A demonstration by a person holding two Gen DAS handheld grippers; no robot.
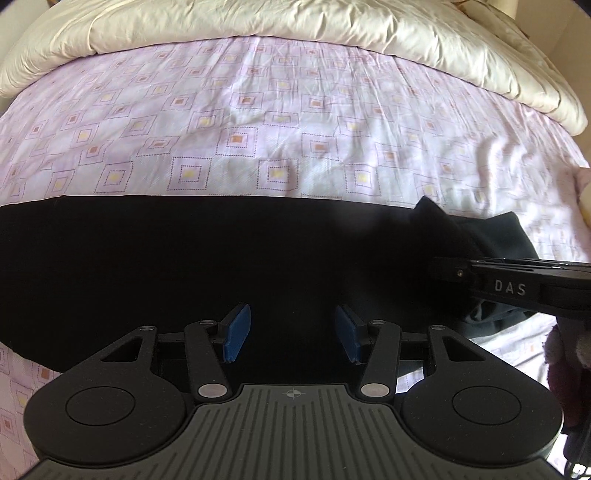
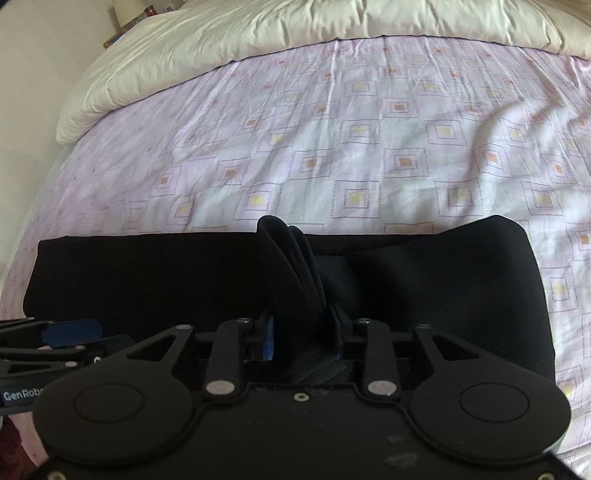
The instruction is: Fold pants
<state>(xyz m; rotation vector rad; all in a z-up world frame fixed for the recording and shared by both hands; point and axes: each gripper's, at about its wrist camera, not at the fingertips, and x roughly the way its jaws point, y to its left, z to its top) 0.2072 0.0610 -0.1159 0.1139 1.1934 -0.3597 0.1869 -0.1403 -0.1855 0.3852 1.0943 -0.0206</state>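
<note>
Bedsheet (image 2: pixel 332 147) beneath black pants (image 2: pixel 147 280); bunched fold perhaps hides right gripper (image 2: pixel 303 343) fingers.

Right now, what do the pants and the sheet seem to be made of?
Pants: probably a soft matte knit, black; it bunches into thick rounded folds without shine. Sheet: likely thin woven cotton, matte, printed with squares; it shows fine sharp creases.

A bed (image 1: pixel 295 122) covered by a pale lilac sheet printed with small squares; black pants (image 1: pixel 184 266) lie across its near part; a cream duvet (image 1: pixel 258 22) sits bunched along the far edge.
</note>
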